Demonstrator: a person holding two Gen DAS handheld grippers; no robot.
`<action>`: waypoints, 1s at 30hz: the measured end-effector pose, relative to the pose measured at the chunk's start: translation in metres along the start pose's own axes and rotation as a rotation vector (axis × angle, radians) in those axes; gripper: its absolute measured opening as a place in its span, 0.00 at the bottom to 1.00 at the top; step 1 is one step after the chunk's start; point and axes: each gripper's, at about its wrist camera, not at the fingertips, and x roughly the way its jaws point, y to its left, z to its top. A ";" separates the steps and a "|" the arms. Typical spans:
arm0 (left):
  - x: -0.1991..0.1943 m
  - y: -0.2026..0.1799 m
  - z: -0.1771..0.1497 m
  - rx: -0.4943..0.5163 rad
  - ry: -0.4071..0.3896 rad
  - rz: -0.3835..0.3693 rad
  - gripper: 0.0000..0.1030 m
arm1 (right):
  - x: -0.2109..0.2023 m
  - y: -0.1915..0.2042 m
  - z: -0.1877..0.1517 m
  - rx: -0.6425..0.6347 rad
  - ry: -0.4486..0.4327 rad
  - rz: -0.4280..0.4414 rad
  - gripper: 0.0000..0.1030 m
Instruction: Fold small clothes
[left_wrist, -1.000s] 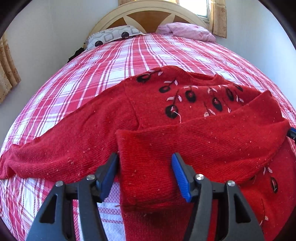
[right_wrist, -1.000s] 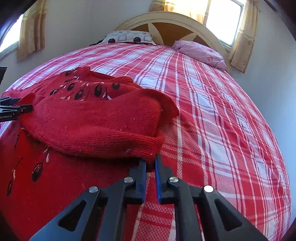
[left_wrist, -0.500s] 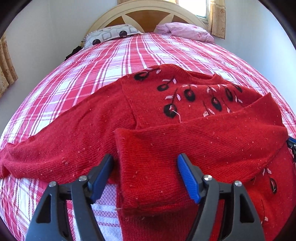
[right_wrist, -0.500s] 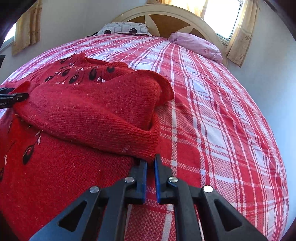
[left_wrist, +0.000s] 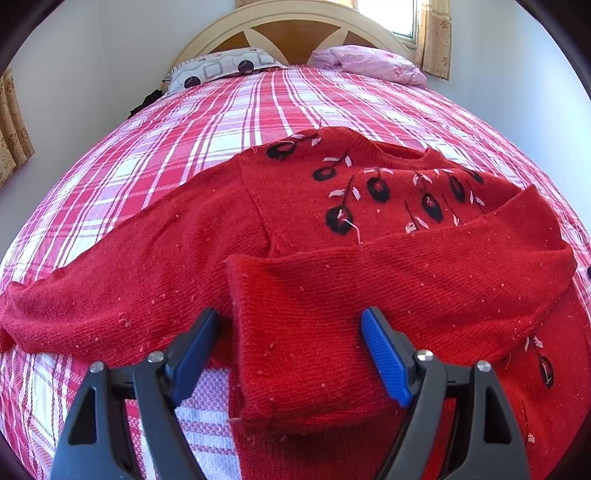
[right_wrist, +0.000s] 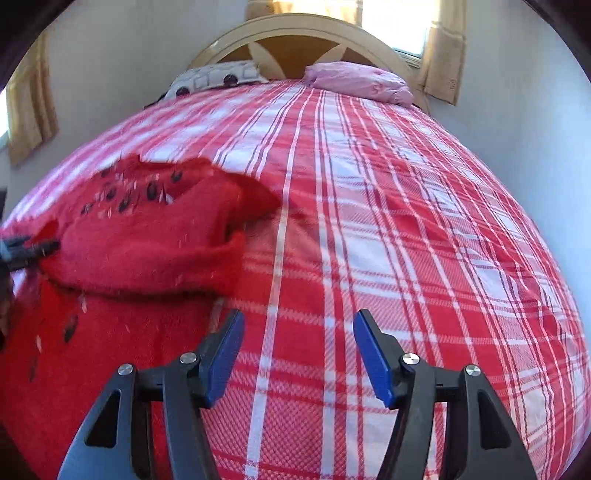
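The left gripper (left_wrist: 291, 350) points toward the headboard (left_wrist: 291, 33), held low over the near part of the red sweater (left_wrist: 295, 206). Its blue-padded fingers (left_wrist: 384, 354) stand wide apart, one on each side of the cuff end of the folded sleeve (left_wrist: 369, 291); neither pad presses the knit, and nothing is pinched between them.

The right gripper (right_wrist: 297, 354) also faces the headboard, hanging over bare plaid bedspread (right_wrist: 406, 221) just to the right of the sweater. Its jaws are spread wide as well and hold nothing; the left finger (right_wrist: 221, 362) sits close to the garment's edge, though contact cannot be judged.

The sweater lies flat on the bedspread, on the half of the bed farthest from the headboard, with its neckline (left_wrist: 391, 151) turned toward the headboard. Black oval motifs with pale stitched leaves run across the chest. In the left wrist view, one sleeve (left_wrist: 110, 291) stretches out flat to the left of the body, its far end at the picture's edge. The other sleeve has been folded back across the front, forming a broad band that runs from the right shoulder to a cuff ending near the garment's middle. In the right wrist view, which is motion-blurred, that fold shows as a rounded hump (right_wrist: 155, 243) at the sweater's right side. Pale lint specks dot the knit.
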 end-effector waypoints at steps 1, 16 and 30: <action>0.000 0.001 0.000 -0.004 0.001 0.002 0.84 | -0.001 0.000 0.007 0.021 -0.008 0.019 0.57; 0.005 0.008 -0.002 -0.053 0.017 0.028 0.99 | 0.128 0.025 0.088 0.175 0.178 0.060 0.19; -0.022 0.018 0.000 -0.093 -0.057 0.002 0.99 | 0.050 0.012 0.034 0.241 0.144 0.326 0.46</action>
